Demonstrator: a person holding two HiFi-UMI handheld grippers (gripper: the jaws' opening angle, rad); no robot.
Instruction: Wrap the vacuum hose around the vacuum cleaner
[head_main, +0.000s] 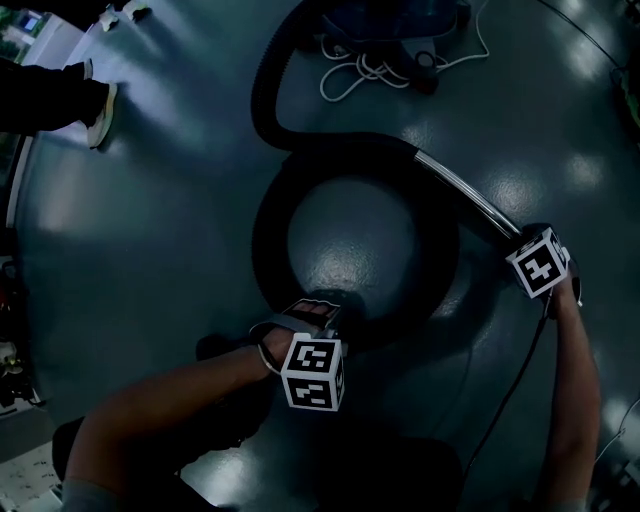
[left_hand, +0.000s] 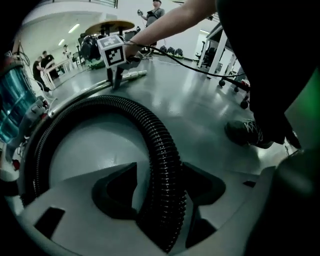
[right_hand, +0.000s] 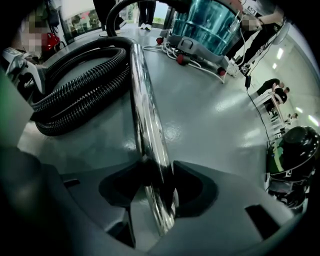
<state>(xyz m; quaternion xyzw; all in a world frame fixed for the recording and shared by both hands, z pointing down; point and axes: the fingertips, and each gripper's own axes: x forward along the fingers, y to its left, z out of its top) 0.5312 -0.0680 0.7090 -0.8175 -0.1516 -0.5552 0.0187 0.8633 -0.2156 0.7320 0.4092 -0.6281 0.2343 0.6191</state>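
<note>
Black ribbed vacuum hose (head_main: 268, 232), head view: lies in one round loop on the glossy grey floor (head_main: 170, 250) and runs on up to the blue-bodied vacuum cleaner (head_main: 400, 15) at the top edge; the loop and the cleaner are apart.
Chrome wand tube (head_main: 465, 190), head view: leaves the loop at its upper right and ends in the right gripper (head_main: 522, 240).
Left gripper (head_main: 312, 312), head view: sits at the near side of the loop, over the hose.
White power cord (head_main: 355, 70), head view: bunched loosely in front of the cleaner.
Jaws, left gripper view: wide apart, with the hose (left_hand: 160, 150) running between them; a gap shows on one side, so nothing is clamped.
Background, left gripper view: the cleaner's teal canister (left_hand: 15, 105) stands at the left edge.
Jaws, right gripper view: closed onto the chrome wand tube (right_hand: 145, 115), with a pad against each side.
Background, right gripper view: the hose (right_hand: 80, 85) lies at left in stacked turns, and the cleaner (right_hand: 210, 25) stands beyond.
Progress: judged early. The hose is gathered into a coil on the floor, and none of it is round the cleaner yet. Bringing it to the body and winding it on remain.
Writing: no brand or label can be read; only black-and-white square markers on the gripper cubes.
</note>
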